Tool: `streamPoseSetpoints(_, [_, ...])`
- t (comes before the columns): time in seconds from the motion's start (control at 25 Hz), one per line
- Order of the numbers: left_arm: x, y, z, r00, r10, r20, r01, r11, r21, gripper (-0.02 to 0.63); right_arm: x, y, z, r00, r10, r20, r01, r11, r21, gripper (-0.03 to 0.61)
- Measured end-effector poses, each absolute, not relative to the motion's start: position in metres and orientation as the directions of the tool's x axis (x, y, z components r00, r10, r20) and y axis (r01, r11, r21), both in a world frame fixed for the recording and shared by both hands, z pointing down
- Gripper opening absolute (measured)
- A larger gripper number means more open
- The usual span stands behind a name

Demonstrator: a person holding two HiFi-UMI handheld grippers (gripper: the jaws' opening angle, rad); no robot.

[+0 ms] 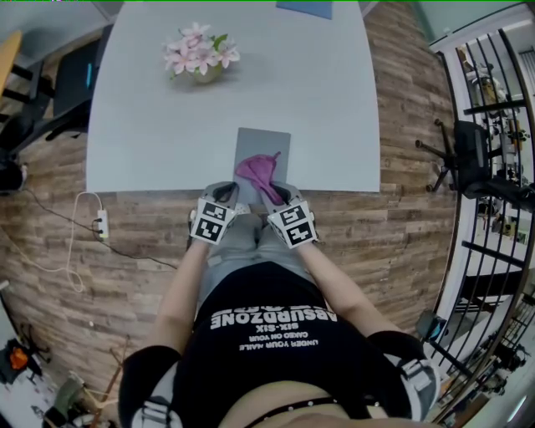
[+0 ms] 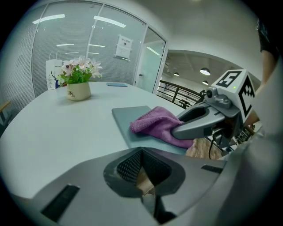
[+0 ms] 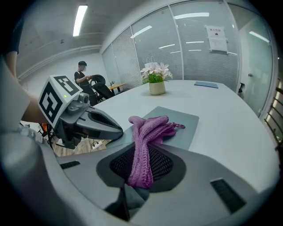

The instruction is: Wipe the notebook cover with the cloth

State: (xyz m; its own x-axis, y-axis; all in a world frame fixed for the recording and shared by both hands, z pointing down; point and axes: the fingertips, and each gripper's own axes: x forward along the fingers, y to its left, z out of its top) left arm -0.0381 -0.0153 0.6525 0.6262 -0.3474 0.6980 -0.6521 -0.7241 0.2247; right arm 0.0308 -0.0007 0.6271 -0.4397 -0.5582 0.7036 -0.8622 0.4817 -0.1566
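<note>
A grey notebook (image 1: 263,144) lies flat at the table's near edge, also seen in the left gripper view (image 2: 125,115) and the right gripper view (image 3: 182,118). A purple cloth (image 1: 257,170) is bunched on its near half. My right gripper (image 1: 275,191) is shut on the cloth (image 3: 147,132), whose fold runs down between the jaws (image 3: 140,173). The free end rests on the cover (image 2: 154,125). My left gripper (image 1: 229,195) hovers beside the notebook's near left corner, shut and holding nothing (image 2: 143,177). Wooden floor shows through its jaws.
A pot of pink flowers (image 1: 199,55) stands at the table's far left. A blue flat item (image 1: 305,7) lies at the far edge. A power strip (image 1: 101,224) lies on the wooden floor. Black railings (image 1: 493,167) and a chair are at the right. A person (image 3: 83,75) stands far behind.
</note>
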Motion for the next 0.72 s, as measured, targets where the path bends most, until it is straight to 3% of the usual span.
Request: streamPoseSetpoints(0.72, [-0.037,-0.016,0.652,0.649,-0.317,0.692,-0.627,-0.738,0.251,0.017,0.049,-0.056,0.630,-0.347,-0.626,0.698,-0.921,0.368,-0.128,0.083])
